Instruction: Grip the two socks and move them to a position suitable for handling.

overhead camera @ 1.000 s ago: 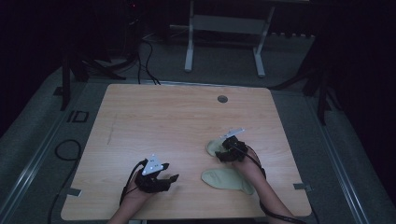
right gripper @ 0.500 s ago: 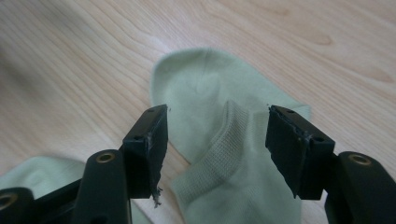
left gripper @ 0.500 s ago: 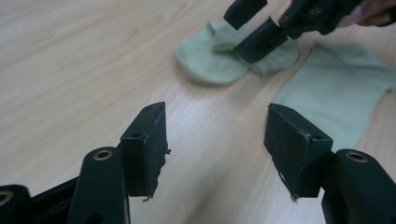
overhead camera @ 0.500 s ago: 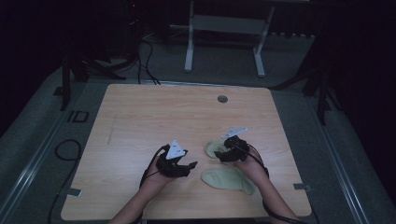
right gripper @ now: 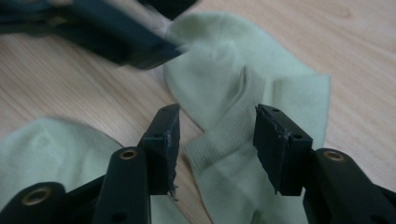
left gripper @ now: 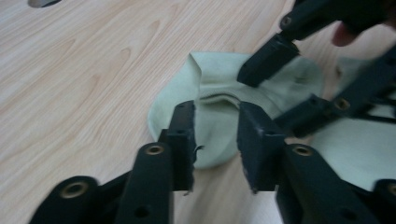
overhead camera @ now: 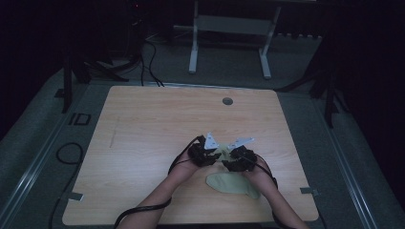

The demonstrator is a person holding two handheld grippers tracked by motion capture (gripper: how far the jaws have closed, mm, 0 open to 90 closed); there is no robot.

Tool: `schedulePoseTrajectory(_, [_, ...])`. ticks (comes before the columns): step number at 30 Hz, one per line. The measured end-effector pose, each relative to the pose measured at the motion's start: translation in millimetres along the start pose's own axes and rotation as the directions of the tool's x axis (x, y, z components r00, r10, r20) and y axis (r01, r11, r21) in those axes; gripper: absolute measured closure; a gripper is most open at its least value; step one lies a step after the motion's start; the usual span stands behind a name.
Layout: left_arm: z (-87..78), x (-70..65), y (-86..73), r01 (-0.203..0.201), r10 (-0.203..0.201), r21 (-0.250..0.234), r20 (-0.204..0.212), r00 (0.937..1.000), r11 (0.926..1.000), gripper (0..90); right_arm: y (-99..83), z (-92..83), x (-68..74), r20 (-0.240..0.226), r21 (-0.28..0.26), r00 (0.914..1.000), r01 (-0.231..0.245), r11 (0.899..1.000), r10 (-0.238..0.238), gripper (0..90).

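Observation:
Two pale green socks lie on the wooden table (overhead camera: pixel 143 143). The farther sock (overhead camera: pixel 221 153) lies crumpled between my two grippers. My left gripper (overhead camera: pixel 208 155) has just been closing; a raised fold of that sock (left gripper: pixel 210 93) sits in the gap between its jaws (left gripper: pixel 215 128), and the pads stand apart from it. My right gripper (overhead camera: pixel 236 161) faces it from the other side and has also been closing; the sock's ribbed ridge (right gripper: pixel 219 140) lies between its jaws (right gripper: pixel 217 140), untouched. The second sock (overhead camera: pixel 232 185) lies flat nearer the front edge.
A round cable hole (overhead camera: pixel 227 101) is at the table's far edge. Behind the table stand a metal frame (overhead camera: pixel 229 28) and cables (overhead camera: pixel 148 52) on the floor. Bare wood stretches to the left of my hands.
My left gripper has travelled right from the front left of the table to the farther sock, ending opposite the right gripper. The right hand has stayed by the sock.

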State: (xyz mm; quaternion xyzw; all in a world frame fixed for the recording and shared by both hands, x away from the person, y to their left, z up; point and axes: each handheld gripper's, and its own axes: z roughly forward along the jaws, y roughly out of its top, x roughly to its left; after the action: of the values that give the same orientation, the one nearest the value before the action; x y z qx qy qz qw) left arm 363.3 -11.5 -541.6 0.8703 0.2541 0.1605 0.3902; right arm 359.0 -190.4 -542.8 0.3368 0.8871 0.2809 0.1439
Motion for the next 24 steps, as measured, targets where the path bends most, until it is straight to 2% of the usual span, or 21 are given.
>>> schedulePoseTrajectory(3, [13.0, 1.1, -0.3, -0.027, 0.028, 0.053, -0.020, 0.9994, 0.9982, 73.9, -2.9, 1.3, -2.1, 0.000, 0.002, 1.0000, 0.003, 1.000, -0.003, 54.2])
schedulePoseTrajectory(7, [22.5, 4.3, -6.2, -0.014, 0.015, 0.087, -0.016, 0.9998, 0.9961, 80.8, -5.7, 3.2, -1.9, 0.009, 0.010, 0.9997, 0.021, 1.000, -0.021, 56.7])
schedulePoseTrajectory(10, [23.6, 5.1, -8.4, 0.008, -0.007, 0.082, -0.008, 0.9999, 0.9966, 86.0, -7.6, 3.6, -1.7, 0.016, 0.009, 0.9995, 0.027, 1.000, -0.027, 59.3])
schedulePoseTrajectory(14, [24.1, 4.1, -7.4, -0.008, 0.010, 0.092, -0.022, 0.9997, 0.9957, 88.9, -7.2, 2.9, -2.3, 0.045, 0.015, 0.9987, 0.024, 1.000, -0.025, 75.0])
schedulePoseTrajectory(16, [23.8, 4.8, -9.4, 0.004, -0.003, 0.079, -0.019, 0.9998, 0.9968, 89.1, -5.9, 1.4, -5.2, 0.040, 0.021, 0.9992, 0.007, 1.000, -0.007, 79.6])
schedulePoseTrajectory(20, [21.4, 8.1, -12.5, 0.026, -0.026, 0.075, -0.009, 0.9996, 0.9968, 89.2, -4.7, -9.1, -13.1, 0.016, -0.003, 0.9992, -0.036, 0.999, 0.036, 81.0])
schedulePoseTrajectory(24, [21.2, 8.5, -14.2, 0.019, -0.018, 0.064, -0.004, 0.9998, 0.9978, 89.2, -3.6, -23.2, -24.9, 0.028, -0.031, 0.9975, -0.065, 0.997, 0.066, 81.0])
